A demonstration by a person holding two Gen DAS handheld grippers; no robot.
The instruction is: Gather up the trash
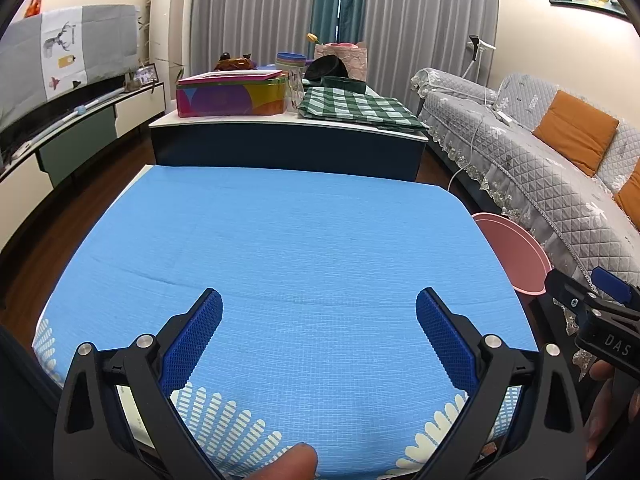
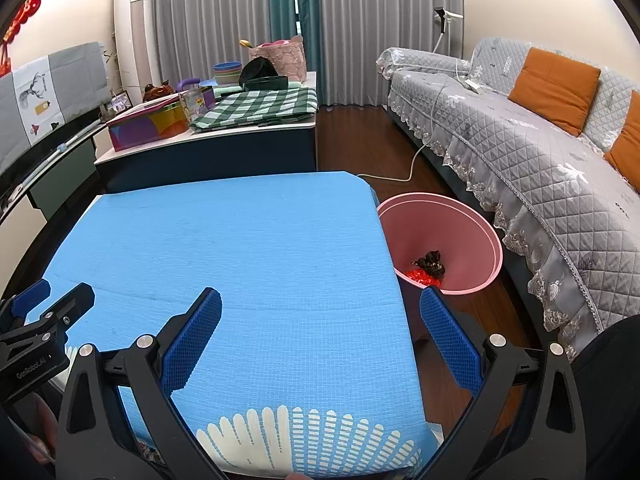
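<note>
A pink bin [image 2: 468, 228] stands on the floor at the right edge of the blue-covered table [image 2: 240, 248]. Inside it lie a dark crumpled piece [image 2: 430, 261] and red scraps [image 2: 422, 277]. In the left wrist view only part of the pink bin [image 1: 516, 252] shows, past the blue-covered table [image 1: 280, 240]. My left gripper [image 1: 319, 312] hovers open over the cloth with nothing between its fingers. My right gripper [image 2: 321, 312] is open too, over the table's right edge, its right finger [image 2: 448, 340] in front of the bin. Each gripper appears at the other view's edge.
Behind the table stands a low cabinet [image 1: 288, 144] with a colourful tin [image 1: 232, 96], a checked cloth [image 1: 352, 108] and bowls. A grey quilted sofa [image 2: 520, 140] with orange cushions runs along the right. A white cable [image 2: 416, 164] lies on the wooden floor.
</note>
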